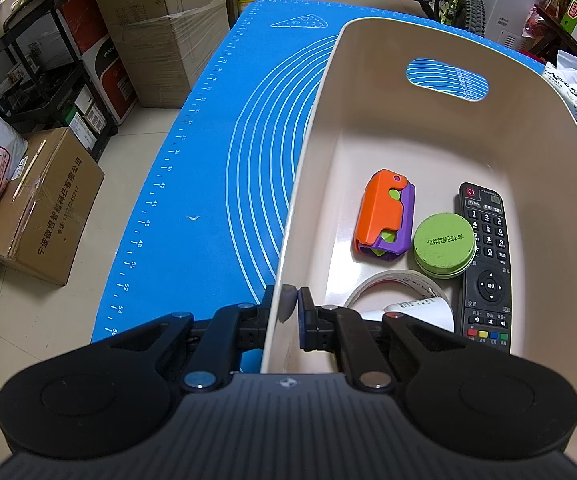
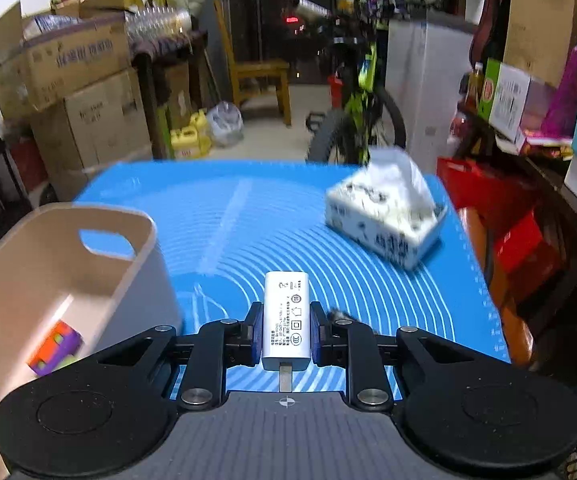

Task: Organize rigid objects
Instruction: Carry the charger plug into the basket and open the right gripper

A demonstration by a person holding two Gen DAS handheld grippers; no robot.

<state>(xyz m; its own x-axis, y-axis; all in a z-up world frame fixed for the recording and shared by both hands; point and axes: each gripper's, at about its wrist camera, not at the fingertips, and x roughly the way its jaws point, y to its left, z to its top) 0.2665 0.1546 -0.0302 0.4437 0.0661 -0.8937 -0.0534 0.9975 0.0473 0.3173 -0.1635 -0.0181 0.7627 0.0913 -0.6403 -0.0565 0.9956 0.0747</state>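
A beige bin [image 1: 528, 128] stands on the blue mat [image 1: 216, 184]. My left gripper [image 1: 288, 304] is shut on the bin's left wall near its front corner. Inside lie an orange and purple toy [image 1: 384, 216], a green round tin [image 1: 444, 244], a black remote [image 1: 488, 268], a tape roll [image 1: 372, 286] and a white tube [image 1: 416, 312]. My right gripper [image 2: 286, 320] is shut on a white charger [image 2: 286, 316], held above the mat [image 2: 248, 216] to the right of the bin [image 2: 56, 256]. The toy also shows in the right wrist view [image 2: 54, 346].
A tissue box [image 2: 388, 216] sits on the mat's far right. Cardboard boxes [image 1: 44, 208], a black rack [image 1: 44, 64] and yellow jugs [image 2: 188, 140] stand on the floor to the left. A bicycle [image 2: 360, 100] and red boxes [image 2: 508, 216] are behind and right.
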